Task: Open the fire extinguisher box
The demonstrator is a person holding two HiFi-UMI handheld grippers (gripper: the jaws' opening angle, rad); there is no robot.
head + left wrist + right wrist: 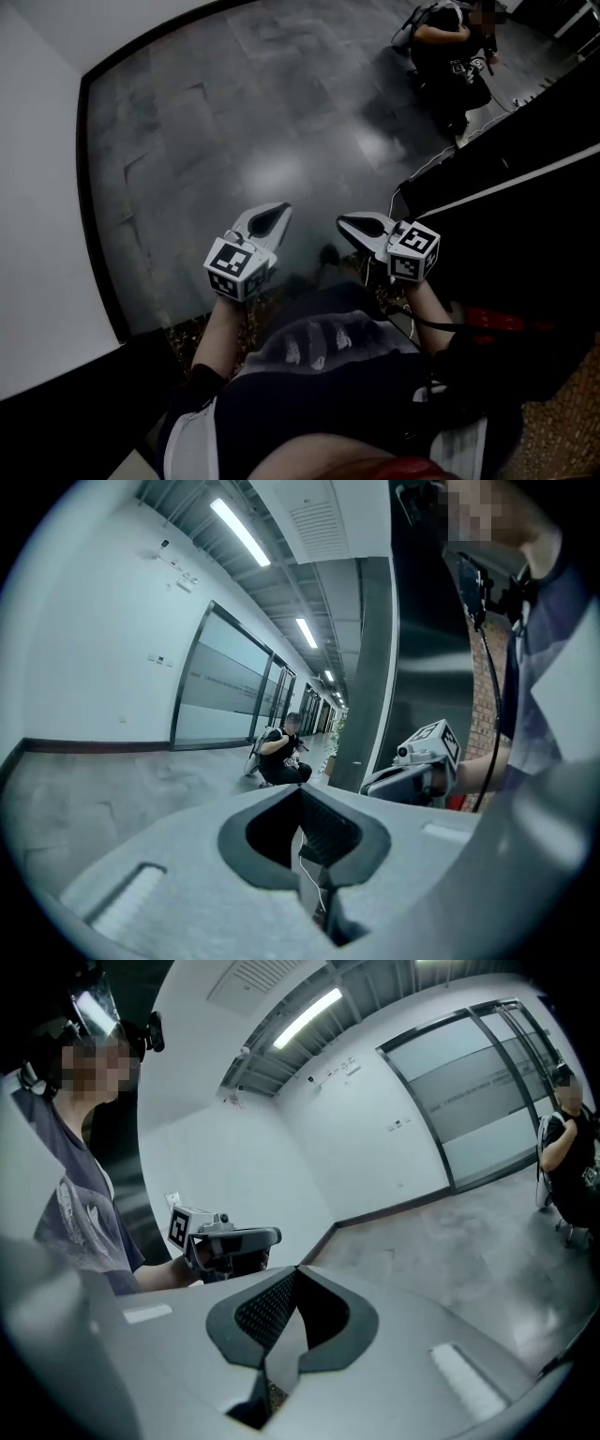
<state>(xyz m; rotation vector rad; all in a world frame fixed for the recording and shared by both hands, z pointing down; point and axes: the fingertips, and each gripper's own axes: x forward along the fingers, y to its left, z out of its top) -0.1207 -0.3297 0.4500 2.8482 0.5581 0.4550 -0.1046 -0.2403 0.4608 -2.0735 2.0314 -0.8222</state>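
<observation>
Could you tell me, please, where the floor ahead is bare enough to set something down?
The grey floor is bare from the white wall on the left across to the dark panel on the right. It is crowded only at the far right, where a person crouches beside that panel.

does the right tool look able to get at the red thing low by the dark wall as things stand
Probably not yet. The right tool, jaws shut, points out over the grey stone floor, while the red object lies back beside its forearm. Nothing seems to block it; it needs turning.
</observation>
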